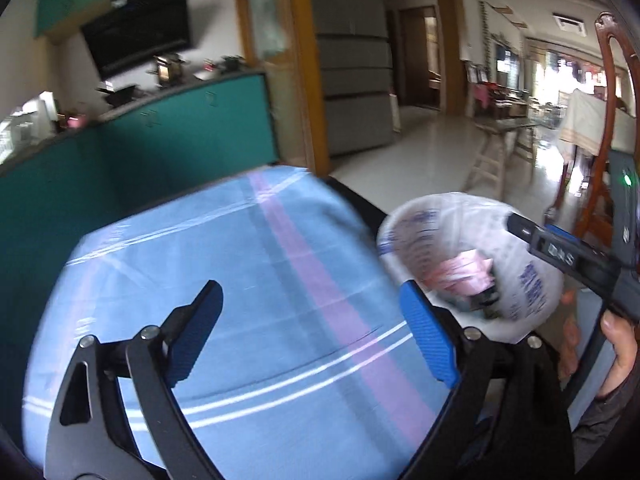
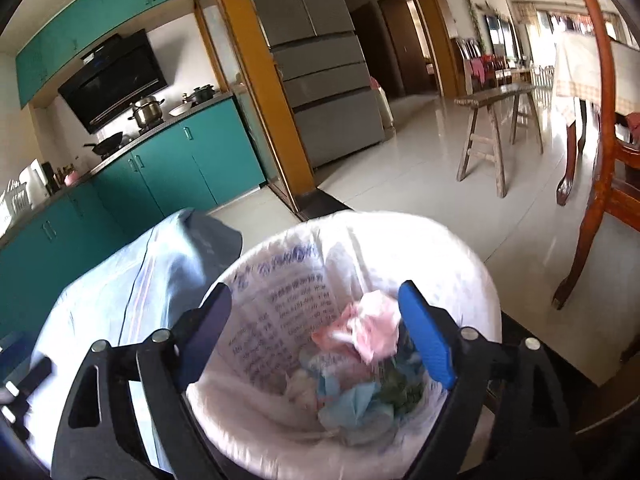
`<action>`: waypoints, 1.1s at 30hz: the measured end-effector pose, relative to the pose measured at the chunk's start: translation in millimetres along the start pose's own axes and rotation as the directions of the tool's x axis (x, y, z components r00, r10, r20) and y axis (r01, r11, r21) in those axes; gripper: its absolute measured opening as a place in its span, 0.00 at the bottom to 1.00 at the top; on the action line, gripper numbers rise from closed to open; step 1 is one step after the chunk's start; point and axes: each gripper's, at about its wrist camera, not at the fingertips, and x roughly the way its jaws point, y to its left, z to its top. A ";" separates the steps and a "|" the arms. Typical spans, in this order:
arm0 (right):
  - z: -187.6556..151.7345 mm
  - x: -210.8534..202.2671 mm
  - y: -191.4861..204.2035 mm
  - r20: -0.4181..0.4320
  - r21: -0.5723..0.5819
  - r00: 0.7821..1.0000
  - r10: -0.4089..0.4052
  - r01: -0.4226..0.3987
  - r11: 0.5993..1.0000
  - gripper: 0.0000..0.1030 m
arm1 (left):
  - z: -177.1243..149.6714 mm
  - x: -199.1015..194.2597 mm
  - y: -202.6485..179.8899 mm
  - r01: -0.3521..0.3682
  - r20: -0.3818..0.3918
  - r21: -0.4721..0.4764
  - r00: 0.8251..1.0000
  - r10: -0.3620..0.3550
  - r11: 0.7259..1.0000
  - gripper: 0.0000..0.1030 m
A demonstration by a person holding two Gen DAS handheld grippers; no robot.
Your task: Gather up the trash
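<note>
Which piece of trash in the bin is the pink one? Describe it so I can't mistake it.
Start at the light blue cloth; right beside it stands the bin with the white printed liner. Look down inside, between the open right gripper fingers. The crumpled pink wrapper lies on top of the pile, the only pink piece above pale blue and green scraps.

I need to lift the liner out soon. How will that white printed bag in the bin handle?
The white bag looks like thin, crinkled film, so it is probably floppy and will sag once off the rim. Its contents, the pink wrapper and blue scraps, look crumpled and light, so it is likely easy to lift.
</note>
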 end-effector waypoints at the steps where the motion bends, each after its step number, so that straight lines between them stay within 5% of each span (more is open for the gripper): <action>1: -9.4 -7.4 3.9 0.026 -0.009 1.000 -0.012 0.013 1.000 0.84 | -4.9 -10.9 9.3 -0.022 0.008 -0.004 1.000 0.022 1.000 0.89; 7: -38.8 -71.9 47.6 0.032 -0.113 0.999 -0.009 0.013 0.994 0.87 | -19.3 -86.1 65.0 -0.149 0.083 -0.065 0.985 0.154 0.987 0.96; 10: -33.7 -123.5 78.7 0.108 -0.203 0.994 0.031 -0.009 0.979 0.97 | -23.7 -124.5 82.7 -0.154 0.111 -0.105 0.980 0.165 0.983 0.96; 17: -29.3 -209.4 134.9 0.210 -0.336 0.968 0.140 -0.063 0.940 0.97 | -34.7 -188.6 97.2 -0.190 0.153 -0.126 0.966 0.208 0.974 0.97; 33: -26.9 -246.9 149.3 0.206 -0.348 0.970 0.129 -0.051 0.936 0.97 | -37.2 -245.1 101.4 -0.198 0.214 -0.130 0.951 0.223 0.971 0.97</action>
